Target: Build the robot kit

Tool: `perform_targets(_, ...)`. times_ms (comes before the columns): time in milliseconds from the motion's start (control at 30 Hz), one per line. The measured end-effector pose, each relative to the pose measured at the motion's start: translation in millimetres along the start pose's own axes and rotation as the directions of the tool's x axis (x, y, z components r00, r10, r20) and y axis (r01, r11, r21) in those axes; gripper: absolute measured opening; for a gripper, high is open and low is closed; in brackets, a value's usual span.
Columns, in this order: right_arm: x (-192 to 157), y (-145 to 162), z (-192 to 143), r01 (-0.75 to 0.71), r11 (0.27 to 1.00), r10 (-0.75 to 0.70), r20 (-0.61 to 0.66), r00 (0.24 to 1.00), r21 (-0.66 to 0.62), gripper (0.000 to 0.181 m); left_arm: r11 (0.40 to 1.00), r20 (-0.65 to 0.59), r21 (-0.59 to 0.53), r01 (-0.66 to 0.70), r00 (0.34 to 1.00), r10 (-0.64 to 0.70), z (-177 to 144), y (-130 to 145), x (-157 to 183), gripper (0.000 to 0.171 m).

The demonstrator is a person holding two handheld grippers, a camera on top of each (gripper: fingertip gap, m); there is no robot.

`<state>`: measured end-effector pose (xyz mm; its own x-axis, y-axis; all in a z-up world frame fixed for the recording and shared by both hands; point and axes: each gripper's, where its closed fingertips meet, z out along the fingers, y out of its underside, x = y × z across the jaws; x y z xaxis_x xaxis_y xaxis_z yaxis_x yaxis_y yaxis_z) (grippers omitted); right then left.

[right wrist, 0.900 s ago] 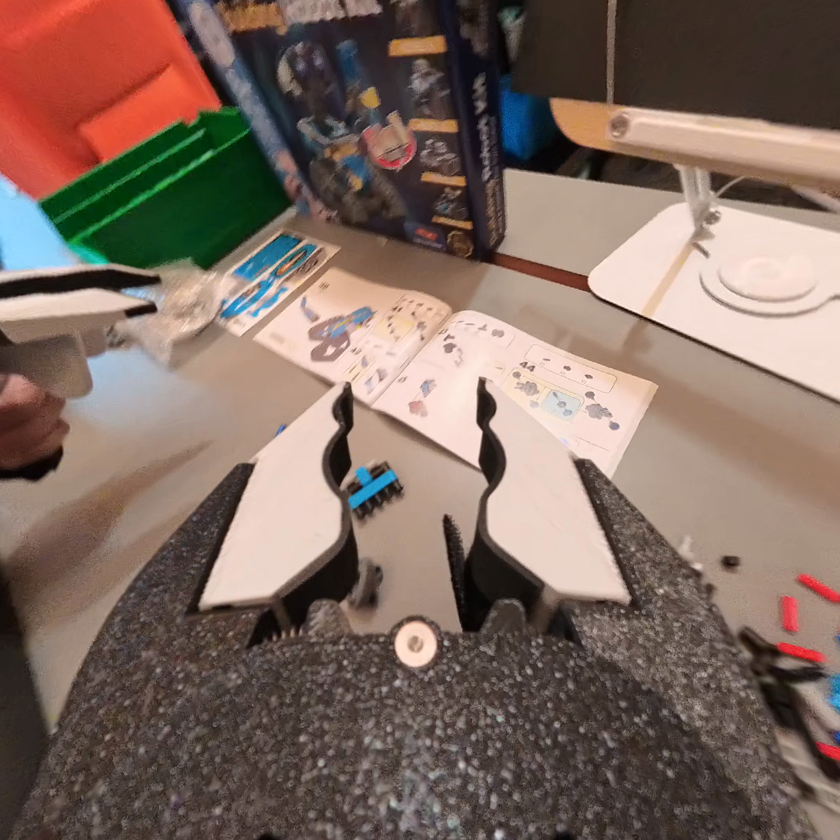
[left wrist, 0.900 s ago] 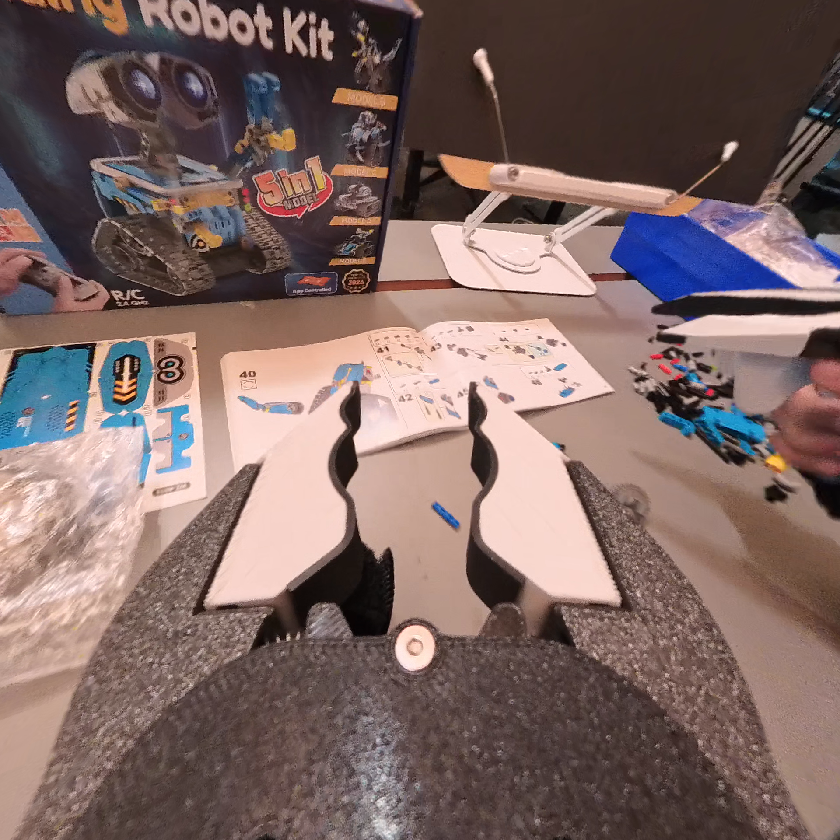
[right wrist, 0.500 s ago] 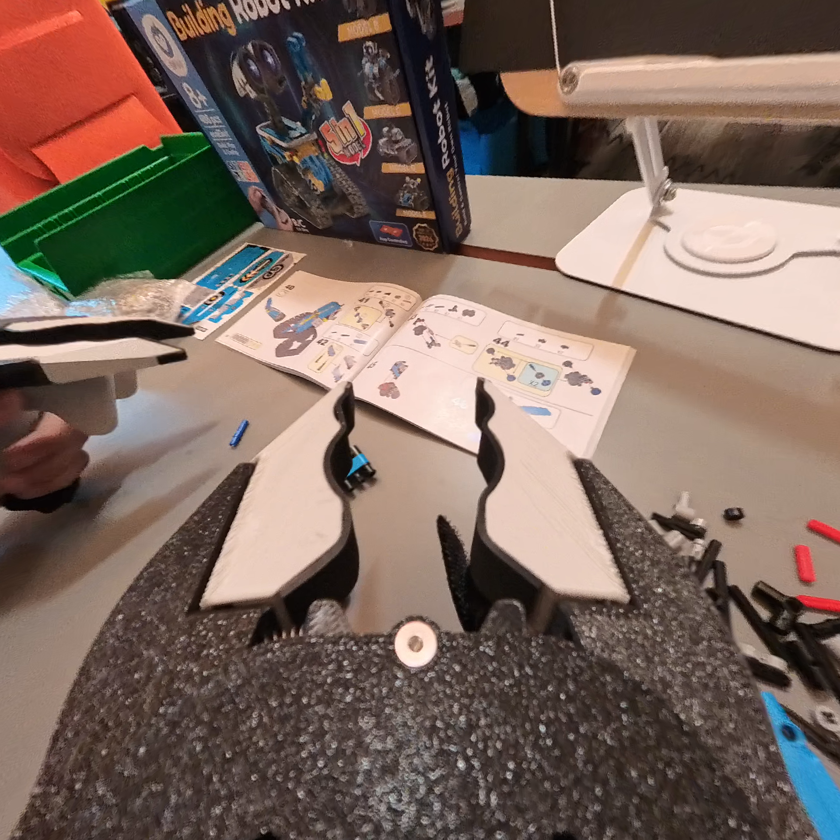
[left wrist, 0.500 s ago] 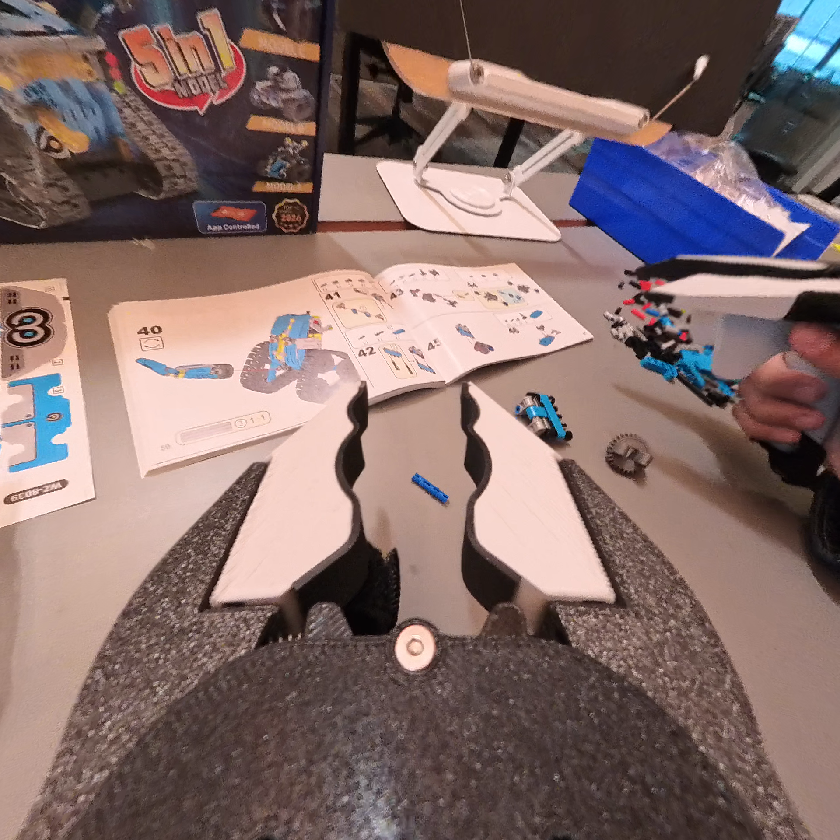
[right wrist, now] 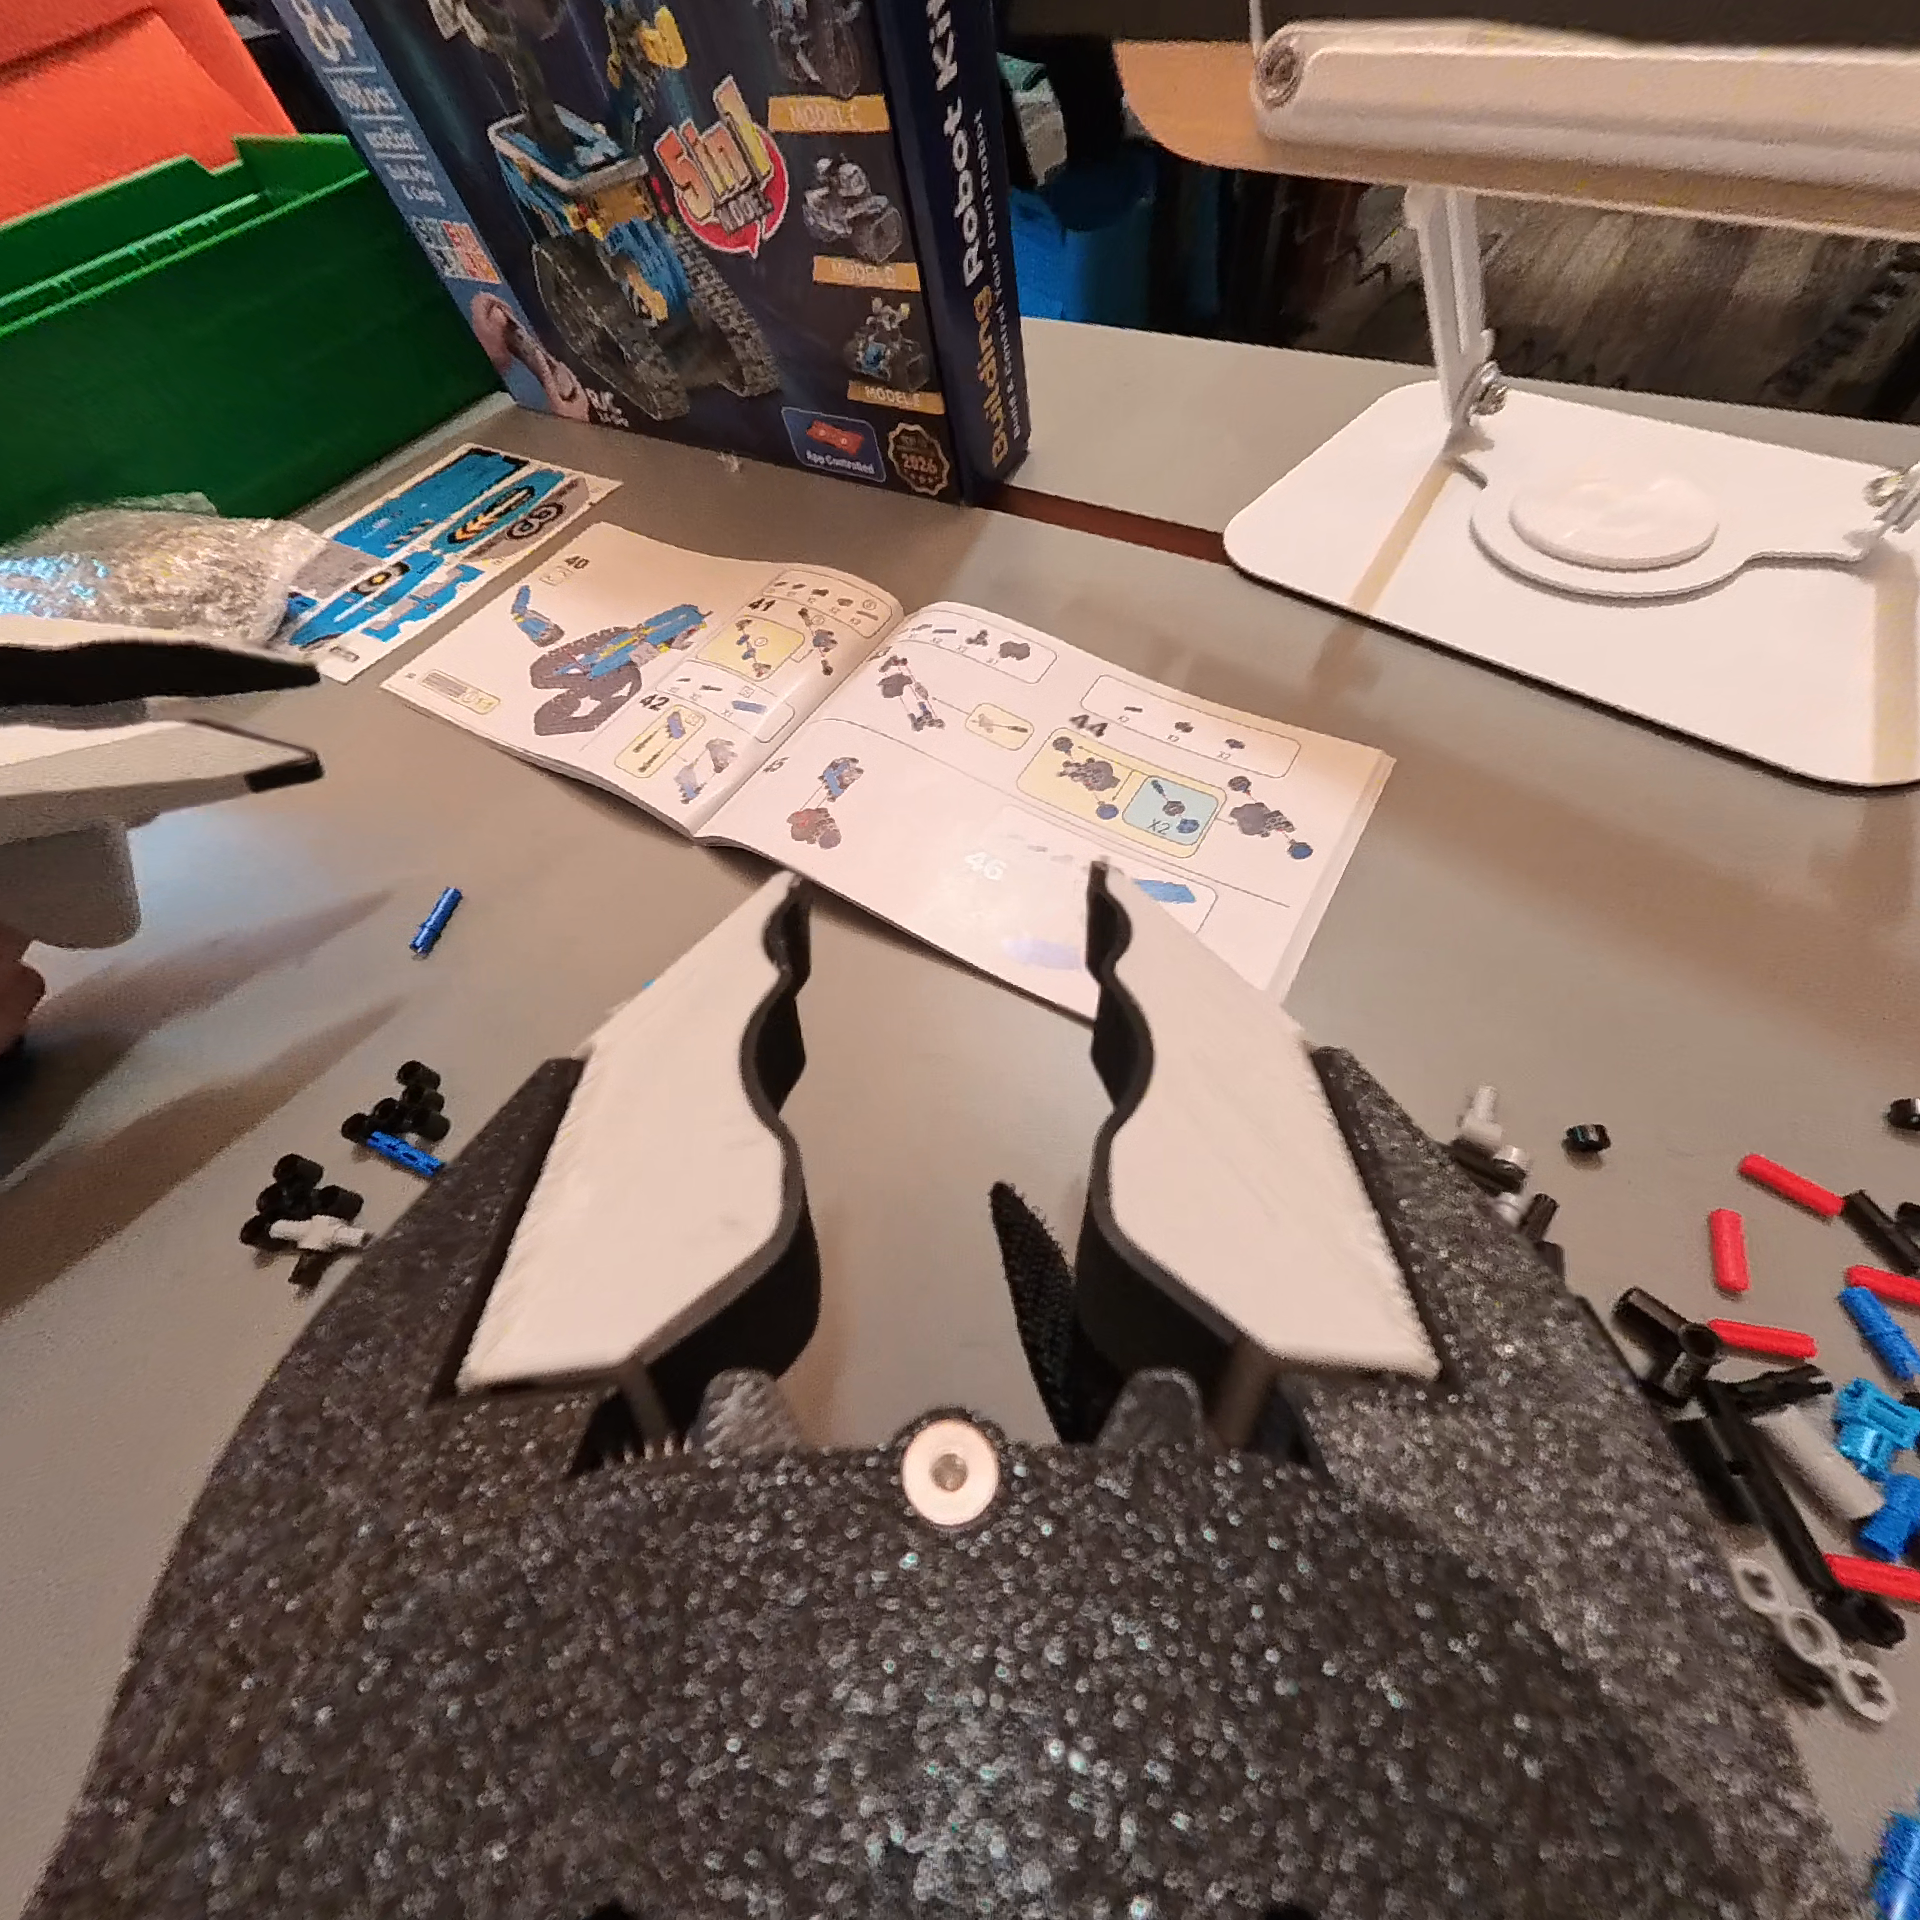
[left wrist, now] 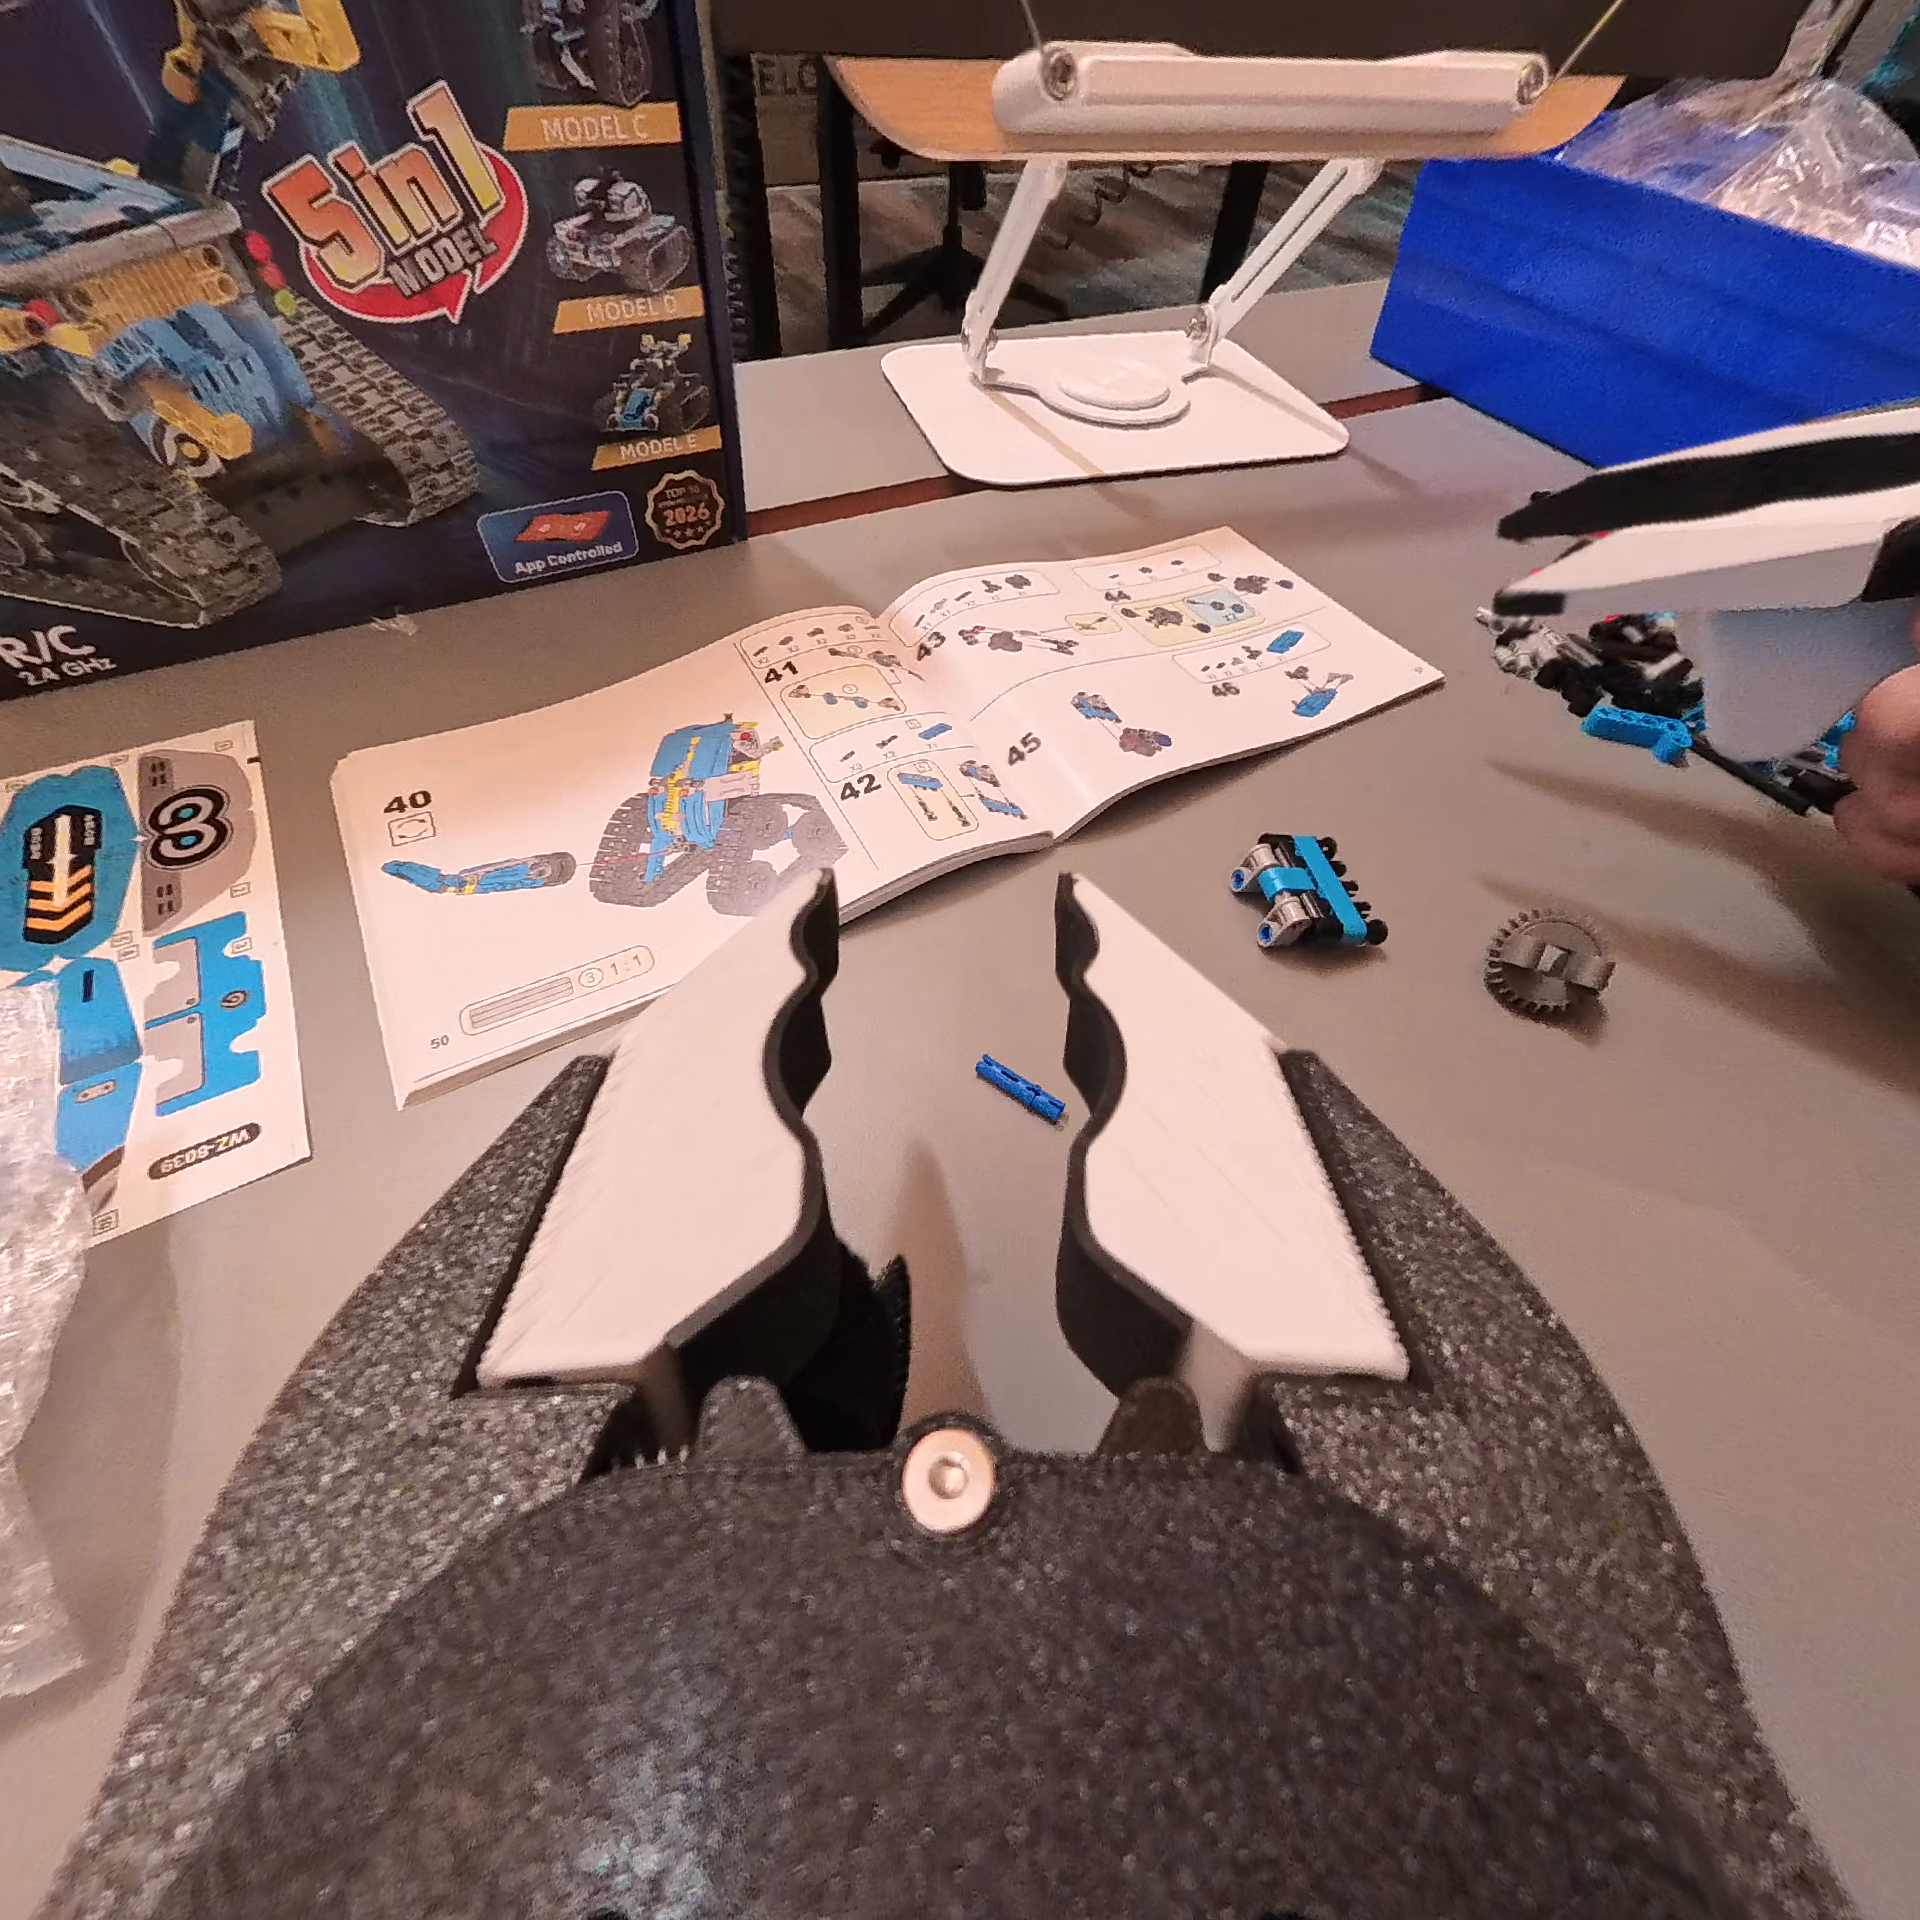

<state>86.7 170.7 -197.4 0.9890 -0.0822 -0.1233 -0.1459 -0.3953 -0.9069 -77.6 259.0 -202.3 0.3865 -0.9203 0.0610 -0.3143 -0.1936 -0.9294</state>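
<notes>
My left gripper (left wrist: 943, 896) is open and empty, held low over the grey table (left wrist: 1558, 1247). A small blue pin (left wrist: 1020, 1089) lies on the table between its fingers, close to the right one. A blue and black brick assembly (left wrist: 1304, 906) and a grey gear (left wrist: 1548, 964) lie to its right. My right gripper (right wrist: 940, 883) is open and empty, its tips over the near edge of the open instruction booklet (right wrist: 883, 748). The right gripper also shows at the right edge of the left wrist view (left wrist: 1517, 561), and the left gripper at the left edge of the right wrist view (right wrist: 301, 722).
A kit box (left wrist: 343, 291) stands at the back left, a white stand (left wrist: 1112, 405) behind the booklet, a blue bin (left wrist: 1621, 301) at back right. A sticker sheet (left wrist: 145, 966) and plastic bag (left wrist: 31, 1299) lie at left. Loose pieces (right wrist: 1787, 1351) lie right of my right gripper, and a green bin (right wrist: 208, 312) stands at far left. It is some 9 centimeters from my right tips to the grey gear (left wrist: 1548, 964).
Both grippers have swung to the right across the table and stayed open. The blue pin now lies nearer the left gripper's right finger. The right gripper has moved past the brick assembly toward the booklet.
</notes>
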Motion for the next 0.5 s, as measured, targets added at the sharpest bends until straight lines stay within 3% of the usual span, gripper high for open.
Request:
perform_targets(367,-18.1,7.8,3.7,0.015,0.999,-0.010,0.106,0.994,-0.045,0.040,0.997,-0.007,-0.018,0.069,0.998,-0.069,-1.9,-0.4,-5.8,0.042)
perform_targets(500,-15.8,17.9,10.7,0.083,0.992,-0.077,0.067,0.995,-0.091,0.041,0.997,0.022,-0.018,0.075,0.997,-0.075,-2.8,-1.1,-11.9,0.041)
